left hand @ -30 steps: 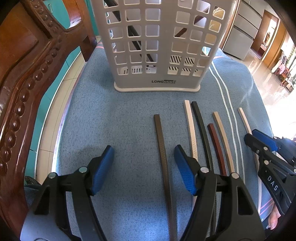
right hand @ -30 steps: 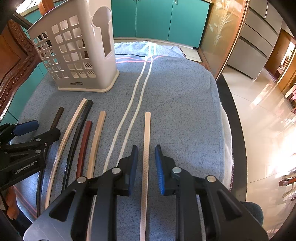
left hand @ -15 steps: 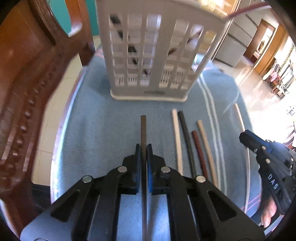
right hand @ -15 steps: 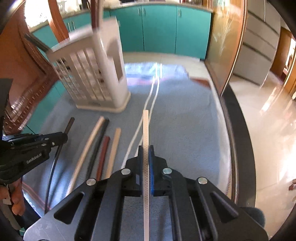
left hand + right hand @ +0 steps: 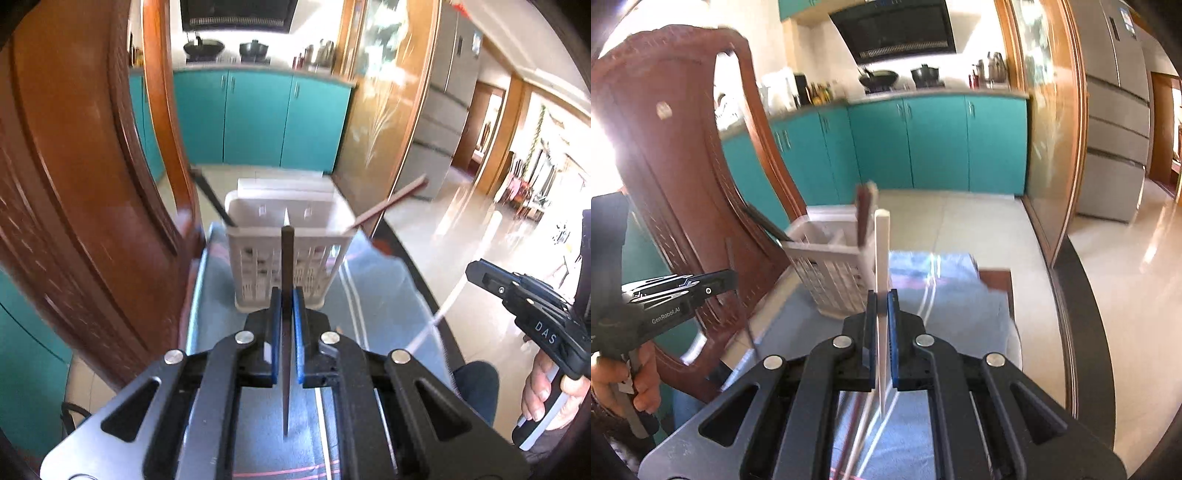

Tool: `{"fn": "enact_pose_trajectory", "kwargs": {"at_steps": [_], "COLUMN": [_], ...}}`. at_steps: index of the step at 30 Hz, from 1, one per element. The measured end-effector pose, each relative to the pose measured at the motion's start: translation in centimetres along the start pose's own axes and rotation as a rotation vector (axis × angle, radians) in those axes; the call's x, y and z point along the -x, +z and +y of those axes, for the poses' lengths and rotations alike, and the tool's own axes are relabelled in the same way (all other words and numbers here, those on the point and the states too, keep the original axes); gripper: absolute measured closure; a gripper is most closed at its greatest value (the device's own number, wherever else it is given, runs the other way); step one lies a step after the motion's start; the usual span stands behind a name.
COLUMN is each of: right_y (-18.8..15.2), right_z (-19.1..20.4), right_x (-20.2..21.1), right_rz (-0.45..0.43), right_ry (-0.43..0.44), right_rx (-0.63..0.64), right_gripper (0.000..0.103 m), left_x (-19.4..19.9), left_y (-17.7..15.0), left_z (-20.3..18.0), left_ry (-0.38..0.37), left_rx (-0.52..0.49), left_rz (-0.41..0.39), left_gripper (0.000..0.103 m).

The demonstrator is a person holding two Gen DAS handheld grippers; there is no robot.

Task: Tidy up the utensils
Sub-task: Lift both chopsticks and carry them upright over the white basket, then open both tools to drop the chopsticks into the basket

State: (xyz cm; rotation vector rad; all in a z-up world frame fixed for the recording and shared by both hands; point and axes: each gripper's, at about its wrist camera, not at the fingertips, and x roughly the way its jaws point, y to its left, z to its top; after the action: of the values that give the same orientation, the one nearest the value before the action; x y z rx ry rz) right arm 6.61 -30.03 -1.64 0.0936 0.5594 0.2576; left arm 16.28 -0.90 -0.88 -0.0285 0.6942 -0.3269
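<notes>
My left gripper (image 5: pixel 283 299) is shut on a dark brown chopstick (image 5: pixel 287 266), held up in the air and pointing at the white slotted utensil basket (image 5: pixel 288 258). My right gripper (image 5: pixel 882 301) is shut on a white chopstick (image 5: pixel 881 251), also lifted, pointing towards the basket (image 5: pixel 831 273). The basket holds a black stick (image 5: pixel 212 195) and a reddish-brown stick (image 5: pixel 388 203) leaning outwards. The right gripper (image 5: pixel 476 271) with its white chopstick shows at the right of the left wrist view. The left gripper (image 5: pixel 729 280) shows at the left of the right wrist view.
The basket stands on a blue cloth (image 5: pixel 376 295) over the table. A carved wooden chair back (image 5: pixel 74 184) rises close on the left. Several more chopsticks (image 5: pixel 857 435) lie on the cloth below my right gripper. Teal cabinets (image 5: pixel 923 140) and a tiled floor lie beyond.
Both grippers closed on their chopsticks and lifted them off the cloth. Both now point level at the basket's top instead of down at the table.
</notes>
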Motion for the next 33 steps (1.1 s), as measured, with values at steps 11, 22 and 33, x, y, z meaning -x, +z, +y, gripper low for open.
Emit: {"fn": "enact_pose_trajectory", "kwargs": {"at_steps": [11, 22, 33], "right_y": [9.9, 11.0, 6.0], "right_z": [2.1, 4.0, 4.2], "right_x": [1.5, -3.9, -6.6], "right_rz": [-0.184, -0.218, -0.156], "right_ry": [0.130, -0.049, -0.030], "right_rx": [0.013, 0.063, 0.092], "right_gripper": [0.097, 0.097, 0.097], "left_x": [6.5, 7.8, -0.2], "left_y": [8.7, 14.3, 12.5], "left_z": [0.5, 1.1, 1.2], "left_ry": [-0.036, 0.013, 0.162], "left_rx": [0.037, 0.128, 0.132], "left_rz": [-0.194, -0.364, -0.311], "left_gripper": [0.096, 0.096, 0.096]}}
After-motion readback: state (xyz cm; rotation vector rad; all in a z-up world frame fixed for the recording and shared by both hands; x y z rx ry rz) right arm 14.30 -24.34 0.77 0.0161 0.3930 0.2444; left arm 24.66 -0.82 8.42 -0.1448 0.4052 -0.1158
